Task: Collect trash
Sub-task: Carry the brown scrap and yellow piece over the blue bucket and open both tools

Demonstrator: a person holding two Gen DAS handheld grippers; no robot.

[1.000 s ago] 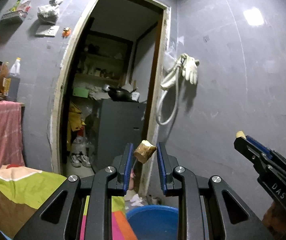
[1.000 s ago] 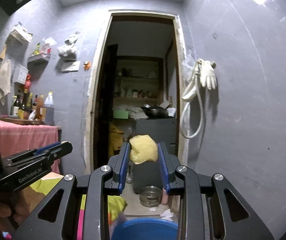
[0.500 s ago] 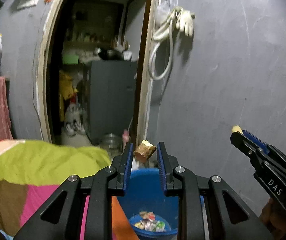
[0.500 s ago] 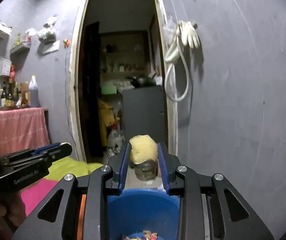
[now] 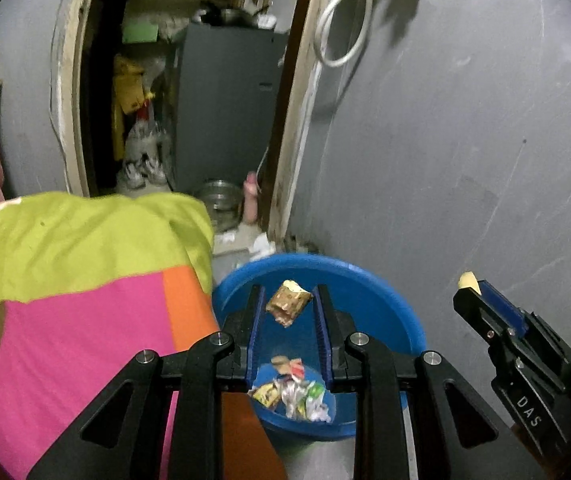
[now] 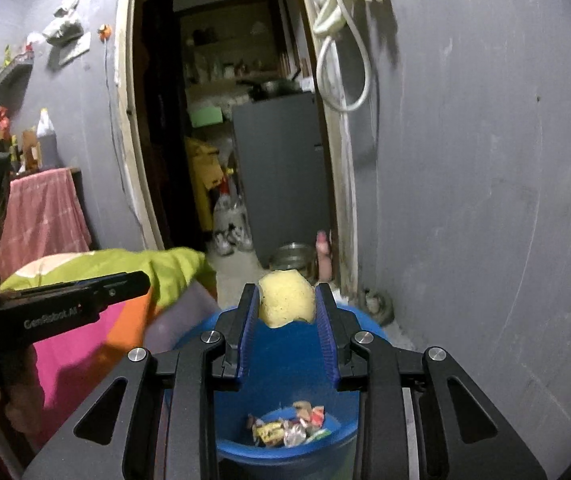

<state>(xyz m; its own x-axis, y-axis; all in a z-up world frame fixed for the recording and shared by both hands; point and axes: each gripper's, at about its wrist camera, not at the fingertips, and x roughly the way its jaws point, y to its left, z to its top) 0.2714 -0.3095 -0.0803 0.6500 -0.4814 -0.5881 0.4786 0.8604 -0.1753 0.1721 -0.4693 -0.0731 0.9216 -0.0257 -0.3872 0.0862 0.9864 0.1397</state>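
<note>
My left gripper (image 5: 288, 300) is shut on a crumpled brown wrapper (image 5: 288, 307) and holds it over the blue bucket (image 5: 369, 280). My right gripper (image 6: 286, 300) is shut on a yellow crumpled piece of trash (image 6: 286, 299) and hangs above the same bucket (image 6: 349, 316). Several wrappers (image 5: 291, 394) lie at the bucket's bottom, also seen in the right wrist view (image 6: 289, 426). The right gripper shows at the right of the left wrist view (image 5: 471, 292); the left gripper shows at the left of the right wrist view (image 6: 141, 280).
A bed with a green, pink and orange cover (image 5: 85, 280) lies left of the bucket. A grey wall (image 5: 465, 140) stands to the right. An open doorway (image 6: 225, 120) behind leads to a cluttered room with a metal bowl (image 6: 291, 254) on the floor.
Both grippers have tilted down and moved over the blue bucket, still holding their trash. The bucket's inside and the wrappers in it have come into view.
</note>
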